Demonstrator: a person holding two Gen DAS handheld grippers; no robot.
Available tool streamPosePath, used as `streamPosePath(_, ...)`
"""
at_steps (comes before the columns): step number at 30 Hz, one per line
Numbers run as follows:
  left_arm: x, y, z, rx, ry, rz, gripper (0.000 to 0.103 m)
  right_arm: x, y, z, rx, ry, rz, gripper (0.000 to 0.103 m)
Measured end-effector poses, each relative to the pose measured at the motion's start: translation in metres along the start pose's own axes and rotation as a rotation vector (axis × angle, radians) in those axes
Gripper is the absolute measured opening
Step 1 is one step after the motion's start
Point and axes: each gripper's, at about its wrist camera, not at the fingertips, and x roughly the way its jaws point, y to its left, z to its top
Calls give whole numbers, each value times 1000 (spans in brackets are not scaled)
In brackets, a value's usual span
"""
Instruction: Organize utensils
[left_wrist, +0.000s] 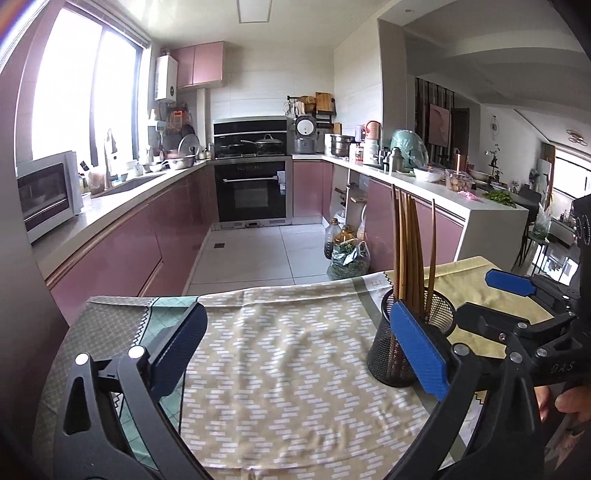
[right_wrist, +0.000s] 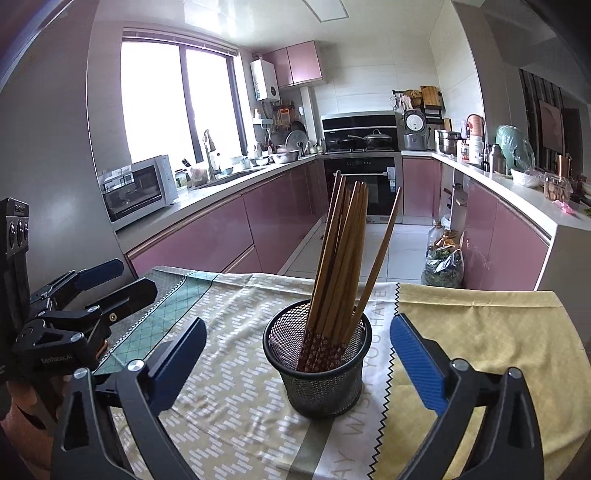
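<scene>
1. Chopsticks: bundle of brown wooden sticks standing upright in a black mesh cup; lower ends carry a dark red floral wrap; one stick leans off to the right, apart from the rest.
2. Cup sits on a patterned tablecloth, approx centre of the right wrist view, on the beige/white seam.
3. Right gripper: jaws wide apart, cup between them, pads not touching it.
4. Left gripper: jaws wide apart, nothing between; cup just behind its right pad.
5. Writing: cloth strip reads "WISH YOU HAVE"; left gripper body reads "GenRobotAI".
</scene>
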Motion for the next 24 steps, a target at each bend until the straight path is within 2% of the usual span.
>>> streamPosePath(11,-52,19,-22,-27,-91,72,97,-22,26,-16,-28,-77,-71,97)
streamPosePath(24,-77,22,-34,-44,-118,98,97,-33,45,-26,-42,-115,-60,97)
